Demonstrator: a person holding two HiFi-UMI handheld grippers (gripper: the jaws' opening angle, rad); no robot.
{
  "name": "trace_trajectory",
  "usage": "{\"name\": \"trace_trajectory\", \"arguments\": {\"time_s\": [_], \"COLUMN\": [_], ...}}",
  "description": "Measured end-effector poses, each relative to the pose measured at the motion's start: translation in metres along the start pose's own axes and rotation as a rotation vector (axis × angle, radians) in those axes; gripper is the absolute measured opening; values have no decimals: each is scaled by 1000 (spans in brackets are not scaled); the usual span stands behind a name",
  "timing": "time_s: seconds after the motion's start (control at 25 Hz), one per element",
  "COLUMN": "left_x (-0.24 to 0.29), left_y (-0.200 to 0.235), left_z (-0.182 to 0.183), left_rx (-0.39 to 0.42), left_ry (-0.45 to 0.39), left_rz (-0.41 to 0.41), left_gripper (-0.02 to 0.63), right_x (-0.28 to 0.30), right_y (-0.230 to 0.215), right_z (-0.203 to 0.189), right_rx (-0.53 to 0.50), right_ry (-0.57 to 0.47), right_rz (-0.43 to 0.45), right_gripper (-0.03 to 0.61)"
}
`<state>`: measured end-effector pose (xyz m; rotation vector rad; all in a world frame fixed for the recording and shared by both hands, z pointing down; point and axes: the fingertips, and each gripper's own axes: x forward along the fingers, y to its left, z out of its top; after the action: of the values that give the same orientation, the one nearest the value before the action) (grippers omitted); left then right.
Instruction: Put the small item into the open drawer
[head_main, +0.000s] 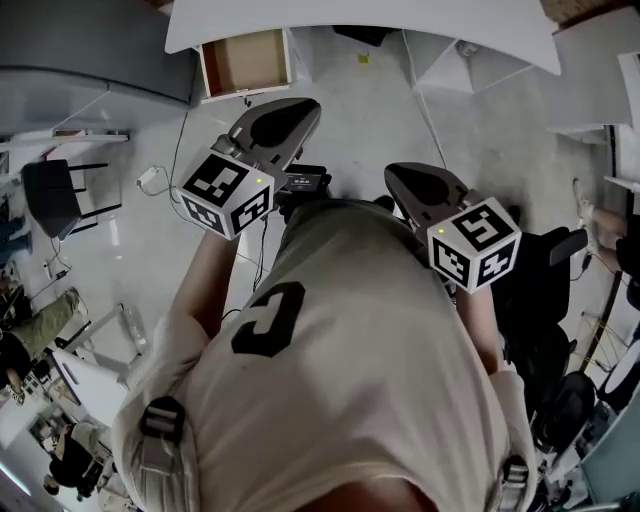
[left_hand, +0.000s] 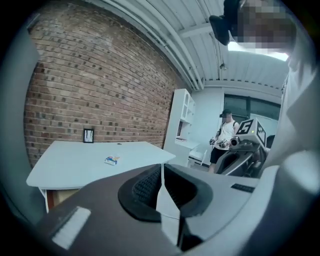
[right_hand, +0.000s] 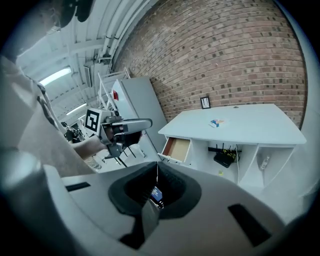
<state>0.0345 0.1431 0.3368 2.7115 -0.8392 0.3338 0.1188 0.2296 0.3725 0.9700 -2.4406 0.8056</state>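
A person in a pale shirt stands back from a white table (right_hand: 260, 135) with 2 hand-held tools. The left gripper (left_hand: 161, 172) has its jaws pressed together on nothing. The right gripper (right_hand: 157, 176) shows its jaws meeting in a thin line, and they grip nothing either.

The small item (right_hand: 216, 123), a flat multicoloured pack, lies on the tabletop, far ahead of both pairs of jaws and touched by neither. From the right jaws it sits up and to the right. From the left jaws it sits up and to the left (left_hand: 111, 160).

The drawer (right_hand: 176, 149) hangs pulled out under the table's left end, straight ahead of the right jaws and well apart from them. Its brown floor is in plain sight from above (head_main: 245, 62).

To the drawer's right, 2 open compartments sit under the tabletop. 1 holds a black box with aerials (right_hand: 224, 157), the other a small pale thing (right_hand: 263, 161) too small to make out. A small framed picture (right_hand: 205, 102) stands at the table's back edge against the brick wall (right_hand: 225, 60).
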Motion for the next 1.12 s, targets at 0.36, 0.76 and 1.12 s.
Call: {"name": "trace_trajectory", "arguments": {"time_s": [0.36, 0.76, 1.12], "left_x": [33, 68, 76], "left_y": [-41, -76, -62], "left_z": [-5, 2, 9], "left_rx": [-54, -145, -126], "left_ry": [28, 0, 16], "left_rz": [46, 78, 2], "left_gripper": [18, 18, 9], "right_x": [-35, -71, -58], "right_y": [-32, -66, -73], "right_z": [-16, -40, -24], "right_rx": [18, 88, 82], "right_ry": [-13, -21, -15], "right_rz": [74, 130, 122], "right_gripper": [6, 6, 6]}}
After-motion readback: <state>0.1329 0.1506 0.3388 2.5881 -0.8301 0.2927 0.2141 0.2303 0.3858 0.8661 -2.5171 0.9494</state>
